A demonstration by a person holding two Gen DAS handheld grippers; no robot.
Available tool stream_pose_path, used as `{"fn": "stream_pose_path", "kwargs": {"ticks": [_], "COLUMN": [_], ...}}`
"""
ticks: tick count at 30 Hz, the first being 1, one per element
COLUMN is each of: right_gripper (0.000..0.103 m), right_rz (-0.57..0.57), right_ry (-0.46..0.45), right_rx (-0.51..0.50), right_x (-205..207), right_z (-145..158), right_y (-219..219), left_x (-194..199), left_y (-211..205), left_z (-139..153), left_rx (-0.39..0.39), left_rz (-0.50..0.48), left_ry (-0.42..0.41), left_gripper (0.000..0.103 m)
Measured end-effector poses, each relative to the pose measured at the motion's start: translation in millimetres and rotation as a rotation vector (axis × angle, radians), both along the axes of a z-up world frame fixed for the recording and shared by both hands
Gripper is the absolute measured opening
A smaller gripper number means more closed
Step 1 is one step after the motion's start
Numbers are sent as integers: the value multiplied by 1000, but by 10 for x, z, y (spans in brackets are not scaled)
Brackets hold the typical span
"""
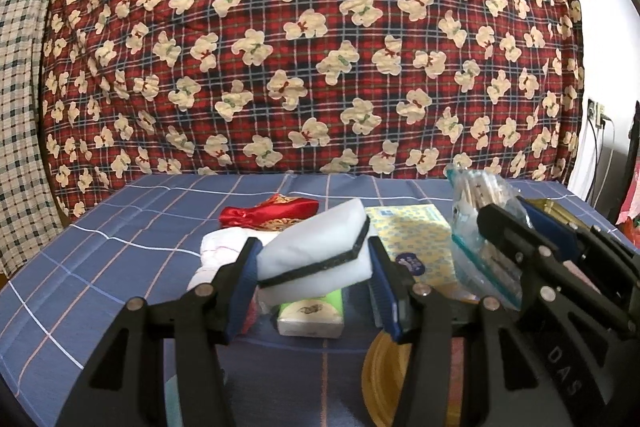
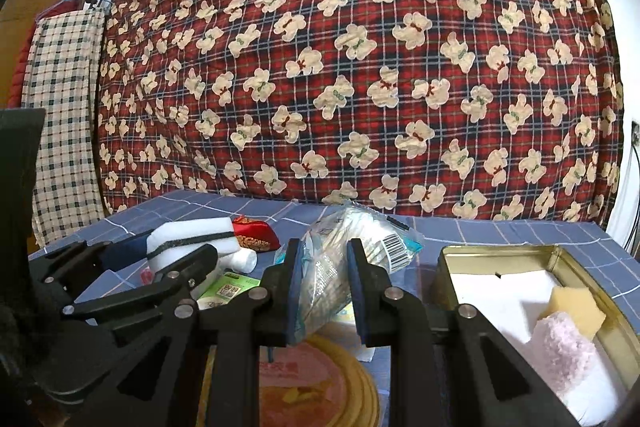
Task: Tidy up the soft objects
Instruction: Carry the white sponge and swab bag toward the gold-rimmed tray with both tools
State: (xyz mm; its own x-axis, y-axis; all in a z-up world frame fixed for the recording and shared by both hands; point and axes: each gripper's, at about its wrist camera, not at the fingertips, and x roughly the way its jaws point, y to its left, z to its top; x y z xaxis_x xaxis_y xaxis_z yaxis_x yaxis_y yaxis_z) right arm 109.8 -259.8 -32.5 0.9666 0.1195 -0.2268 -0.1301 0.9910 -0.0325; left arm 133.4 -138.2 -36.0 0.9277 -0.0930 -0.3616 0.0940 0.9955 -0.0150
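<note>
A red plaid blanket (image 1: 312, 39) hangs behind a blue checked table (image 1: 120, 227). The left gripper (image 1: 312, 263) holds a white sponge (image 1: 316, 247) between its pads, above the table. At its 3 o'clock the right gripper (image 2: 324, 287) is clamped on a plastic bag (image 2: 336, 259). The gold tin (image 2: 576, 267), at 3 o'clock of the right gripper, contains soft pieces.

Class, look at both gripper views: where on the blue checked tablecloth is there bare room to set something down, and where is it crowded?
Bare: the blue checked tablecloth left of the red satin pouch, and behind the gold metal tin. Crowded: the middle, around the green tissue pack and yellow patterned packet.
</note>
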Motion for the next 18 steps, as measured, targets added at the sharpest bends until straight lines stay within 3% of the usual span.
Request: {"fn": "stream_pose_path", "kwargs": {"ticks": [18], "right_gripper": [24], "right_rz": [-19], "right_ry": [-67], "right_rx": [11], "right_x": [-241], "right_z": [214], "right_y": [-227], "left_x": [-44], "left_y": [-274], "left_z": [142], "left_rx": [-10], "left_rz": [-69], "left_ry": [15], "left_gripper": [52]}}
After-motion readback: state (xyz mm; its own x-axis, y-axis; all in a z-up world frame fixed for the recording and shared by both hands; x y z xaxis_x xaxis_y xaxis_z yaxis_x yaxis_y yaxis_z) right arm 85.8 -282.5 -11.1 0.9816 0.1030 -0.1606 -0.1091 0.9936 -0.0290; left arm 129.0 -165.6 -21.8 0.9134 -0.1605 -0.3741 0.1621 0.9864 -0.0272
